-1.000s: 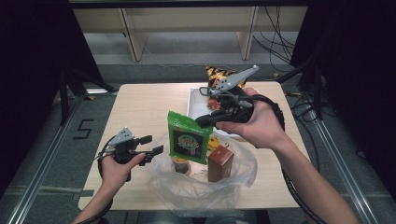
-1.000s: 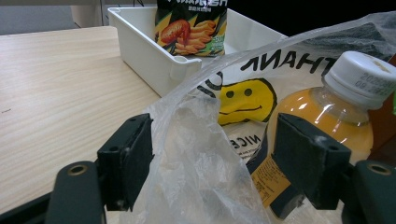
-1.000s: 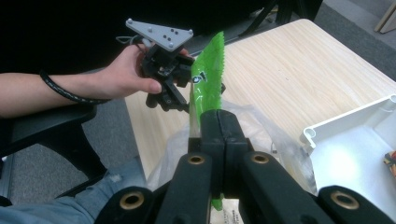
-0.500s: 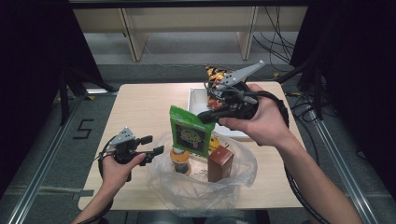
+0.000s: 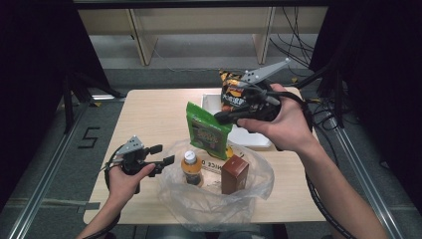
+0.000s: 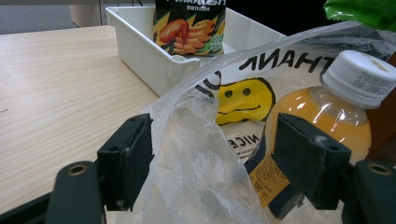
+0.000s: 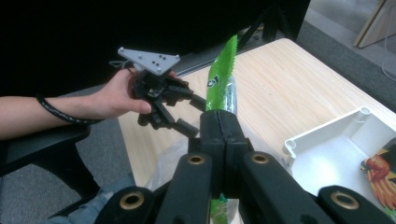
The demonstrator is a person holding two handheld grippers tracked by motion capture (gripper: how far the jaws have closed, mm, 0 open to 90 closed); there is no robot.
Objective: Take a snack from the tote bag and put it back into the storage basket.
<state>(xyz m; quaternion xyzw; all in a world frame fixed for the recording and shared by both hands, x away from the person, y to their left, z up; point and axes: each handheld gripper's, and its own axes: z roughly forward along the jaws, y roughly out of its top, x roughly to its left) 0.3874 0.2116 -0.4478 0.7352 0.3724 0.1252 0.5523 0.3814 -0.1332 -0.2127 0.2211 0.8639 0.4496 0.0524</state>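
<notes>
The plastic bag [image 6: 261, 70] is showing mirrored "THAN" and "NICE" around a yellow smiley in the left gripper view; a "5" is marking the floor [image 5: 85, 138] at left in the high view

A white tray [image 5: 249, 137] holding an orange snack bag [image 5: 232, 94] sits on the counter [image 5: 154, 114] beneath the right gripper; a brown box [image 5: 234, 173] stands below it, right of the juice bottle [image 5: 191, 168].

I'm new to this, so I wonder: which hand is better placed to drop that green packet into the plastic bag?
Probably the right: the right gripper already pinches the green packet above the plastic bag, while the left gripper stands open at the bag's edge.
</notes>
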